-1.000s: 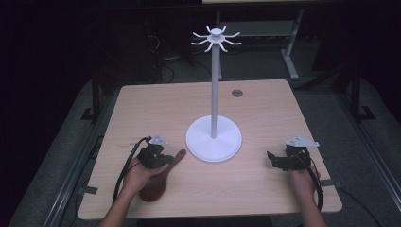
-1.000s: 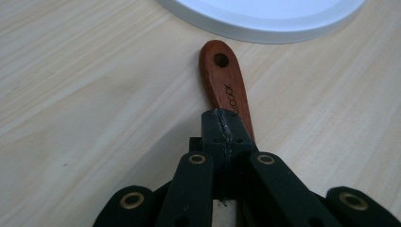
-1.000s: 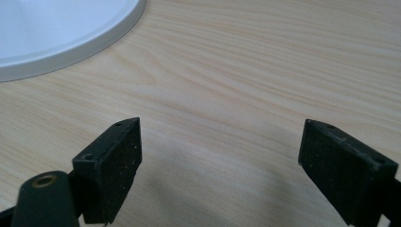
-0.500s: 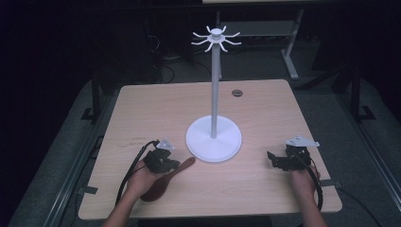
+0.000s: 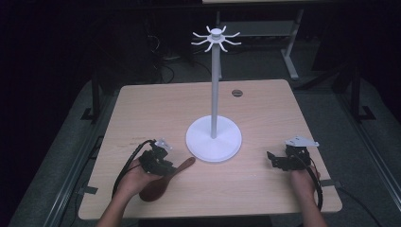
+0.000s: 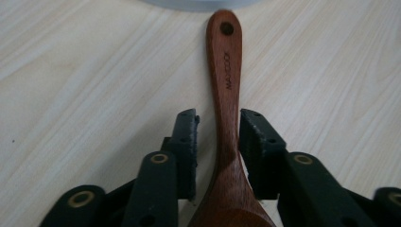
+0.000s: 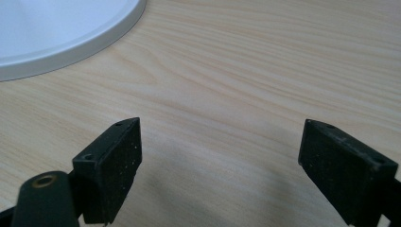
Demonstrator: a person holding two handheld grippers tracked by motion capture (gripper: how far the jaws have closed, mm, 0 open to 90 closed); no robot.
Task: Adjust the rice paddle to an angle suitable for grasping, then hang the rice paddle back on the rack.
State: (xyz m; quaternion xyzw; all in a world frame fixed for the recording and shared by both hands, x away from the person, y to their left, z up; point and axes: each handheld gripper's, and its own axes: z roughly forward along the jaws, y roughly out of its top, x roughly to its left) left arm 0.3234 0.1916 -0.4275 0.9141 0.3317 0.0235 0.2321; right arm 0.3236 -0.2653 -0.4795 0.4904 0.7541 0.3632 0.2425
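A dark wooden spoon [image 5: 182, 166] lies on the table at the front left, its handle tip pointing at the white stand's round base [image 5: 213, 139]. My left gripper [image 5: 168, 165] is low over the spoon. In the left gripper view the jaws of my left gripper [image 6: 217, 127] straddle the spoon's handle [image 6: 225, 71]; the right jaw is at the wood and a small gap shows on the left. The handle's end has a hole, close to the stand's base [image 6: 194, 4]. My right gripper [image 5: 272, 161] rests at the front right, open and with nothing in it [image 7: 220, 142].
The stand's thin pole rises to a ring of hooks [image 5: 216, 38] above the middle of the wooden table [image 5: 265, 109]. A small dark grommet [image 5: 237, 93] sits at the back. The base's rim [image 7: 56, 28] lies to the left of my right gripper. Dark floor and cables surround the table.
My left gripper has shifted a little forward and down onto the spoon's handle, and more of the handle now shows beyond it. The right gripper has stayed where it was.
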